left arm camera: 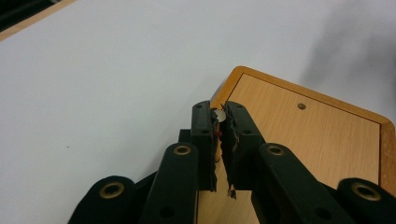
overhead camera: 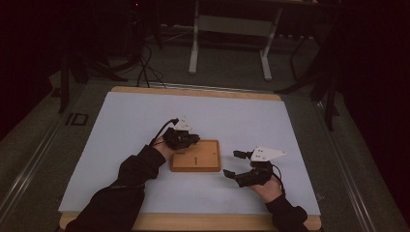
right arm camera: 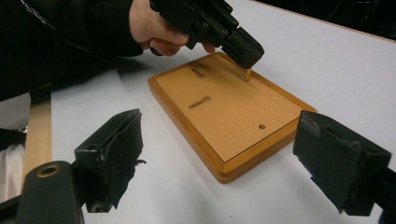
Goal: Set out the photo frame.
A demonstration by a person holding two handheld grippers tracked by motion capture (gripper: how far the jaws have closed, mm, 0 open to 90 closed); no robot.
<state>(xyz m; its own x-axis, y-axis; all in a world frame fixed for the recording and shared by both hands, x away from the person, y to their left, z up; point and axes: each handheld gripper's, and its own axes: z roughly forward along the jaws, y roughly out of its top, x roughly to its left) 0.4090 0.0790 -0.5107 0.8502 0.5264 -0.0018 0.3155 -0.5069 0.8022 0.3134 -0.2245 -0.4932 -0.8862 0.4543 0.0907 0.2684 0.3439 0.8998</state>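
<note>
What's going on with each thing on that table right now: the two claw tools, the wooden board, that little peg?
Left gripper: shut on the peg, tip pointing down at the board.
Peg: upright, at a far corner of the board.
Wooden board: flat on the table, some holes unfilled.
Right gripper: open, holding nothing, beside the board.

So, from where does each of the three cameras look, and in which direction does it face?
High view: above the person's side, looking forward and down on the table; both sleeved forearms, left gripper and right gripper show.
Left gripper view: rides the left gripper, looking along its shut jaws at a small peg over the wooden board corner.
Right gripper view: rides the open right gripper, facing the wooden board and the left hand.
Shared: all views show the wooden board.
</note>
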